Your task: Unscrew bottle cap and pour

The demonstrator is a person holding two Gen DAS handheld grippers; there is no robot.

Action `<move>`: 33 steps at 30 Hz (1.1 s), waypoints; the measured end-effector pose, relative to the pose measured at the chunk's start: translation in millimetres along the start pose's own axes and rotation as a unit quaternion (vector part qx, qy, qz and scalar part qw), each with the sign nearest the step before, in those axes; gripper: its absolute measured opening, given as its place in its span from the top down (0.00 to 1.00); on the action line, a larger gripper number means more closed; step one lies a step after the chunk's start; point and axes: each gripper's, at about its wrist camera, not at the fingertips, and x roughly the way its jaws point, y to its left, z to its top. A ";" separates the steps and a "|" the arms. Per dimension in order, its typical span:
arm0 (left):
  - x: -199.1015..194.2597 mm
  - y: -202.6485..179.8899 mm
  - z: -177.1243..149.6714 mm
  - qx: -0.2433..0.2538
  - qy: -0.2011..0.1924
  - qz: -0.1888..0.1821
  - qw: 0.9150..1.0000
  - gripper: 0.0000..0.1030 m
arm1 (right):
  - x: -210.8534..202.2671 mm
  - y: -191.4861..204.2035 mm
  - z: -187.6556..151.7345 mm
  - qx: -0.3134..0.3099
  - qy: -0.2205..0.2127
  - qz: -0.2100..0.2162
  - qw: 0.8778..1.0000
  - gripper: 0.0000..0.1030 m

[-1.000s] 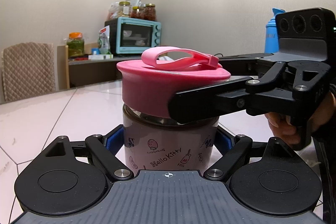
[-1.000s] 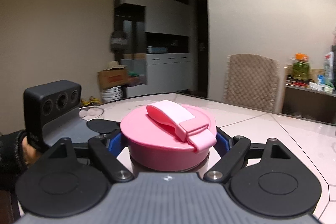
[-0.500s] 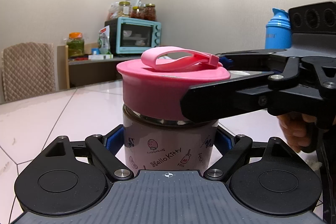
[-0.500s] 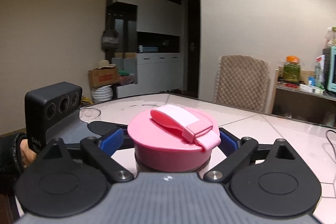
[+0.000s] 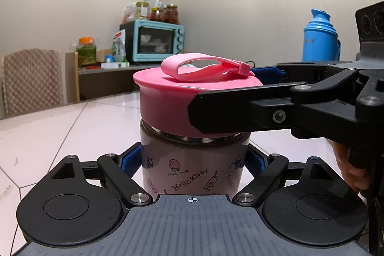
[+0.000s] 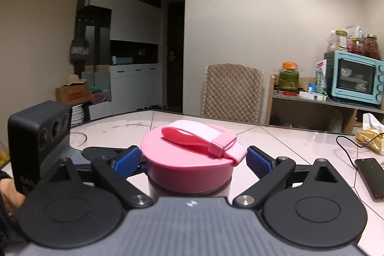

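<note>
Right wrist view is showing the pink screw cap point(image 6: 189, 160) sitting squarely between the right gripper's point(image 6: 193, 157) blue pads point(image 6: 258, 161), with a sliver of daylight on each side: the jaws are standing partly open around the cap and are gripping nothing. The cap is still seated on the Hello Kitty glass bottle point(image 5: 192, 167), which is standing upright on the pale tiled table point(image 5: 72, 131), so its long axis is running vertically, straight across the level line of both sets of fingers. Lower down, the left gripper point(image 5: 193, 160) is clamping the bottle's body, its blue pads point(image 5: 130, 160) pressing against the glass on either side just ahead of that wrist. The right gripper is the nearer one to the cap, reaching in level from the right of the left wrist view, one black finger crossing in front of the cap's skirt. My reading is that this is a re-grip within the unscrewing: the cap lies dead ahead between the right fingers, so the coming move seems to turn on closing again at that same height and twisting about the bottle's upright axis. Beyond the fingers, a blue thermos flask point(image 5: 320, 36) is standing well apart, and a turquoise toaster oven point(image 6: 355, 77) is sitting on a far shelf.
</note>
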 end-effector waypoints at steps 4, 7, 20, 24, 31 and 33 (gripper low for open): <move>0.0 0.0 0.0 0.000 0.000 0.000 1.000 0.12 | 3.0 4.5 -2.0 -0.001 0.002 -0.019 1.000 0.07; -0.1 0.0 0.0 0.000 0.000 0.000 1.000 0.12 | 5.3 8.4 -3.8 -0.004 0.000 -0.027 1.000 0.07; -0.2 0.1 0.0 0.000 0.000 0.000 1.000 0.12 | 11.9 19.0 -6.4 -0.007 0.006 -0.048 0.999 0.08; -0.2 -0.1 0.0 0.000 0.000 0.000 1.000 0.12 | 12.5 19.9 -5.9 -0.007 0.009 -0.049 0.999 0.10; -0.2 0.0 0.0 0.000 0.000 0.000 1.000 0.12 | 12.6 21.0 -5.8 -0.006 0.014 -0.046 0.999 0.14; -0.2 0.0 0.0 0.000 0.000 0.000 1.000 0.12 | 12.6 20.7 -5.9 -0.006 0.015 -0.044 0.999 0.15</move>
